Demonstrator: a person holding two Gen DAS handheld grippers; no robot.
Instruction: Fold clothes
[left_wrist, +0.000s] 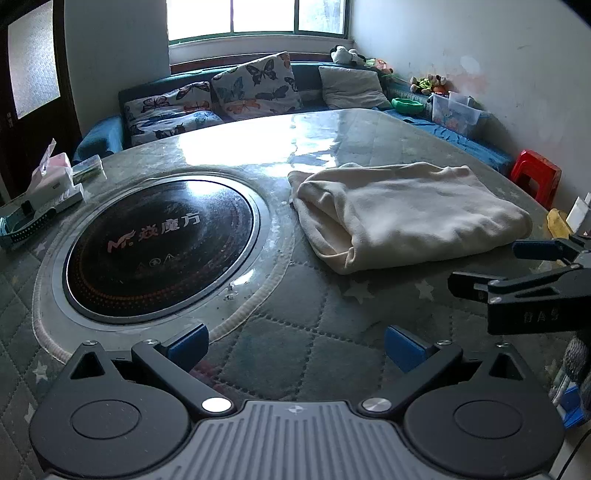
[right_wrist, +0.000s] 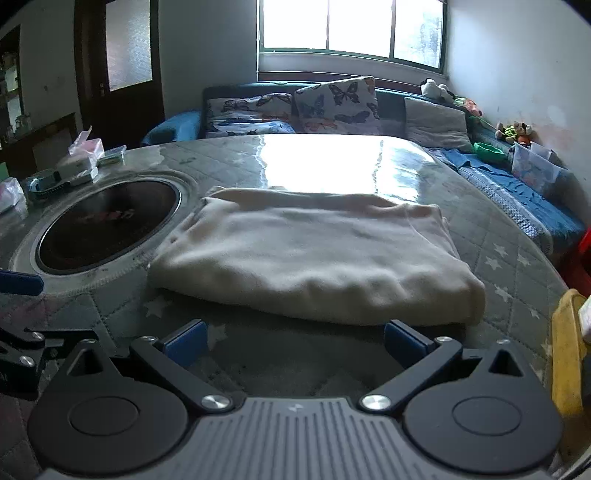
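Cream garment (right_wrist: 314, 254) sits folded on quilted table (right_wrist: 498, 266), just beside the inset cooktop (left_wrist: 162, 243). Left gripper (left_wrist: 295, 349) & right gripper (right_wrist: 295, 341) both spread wide, holding nothing. Looks near done; if another fold's needed, pinch near edge w/ both, lift evenly.

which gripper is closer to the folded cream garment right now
Right. The right gripper sits open just short of the cream garment's near edge. The left gripper, also open, is farther back, nearer the round cooktop.

A cream garment (right_wrist: 314, 254) lies folded into a thick bundle, flat on the table.
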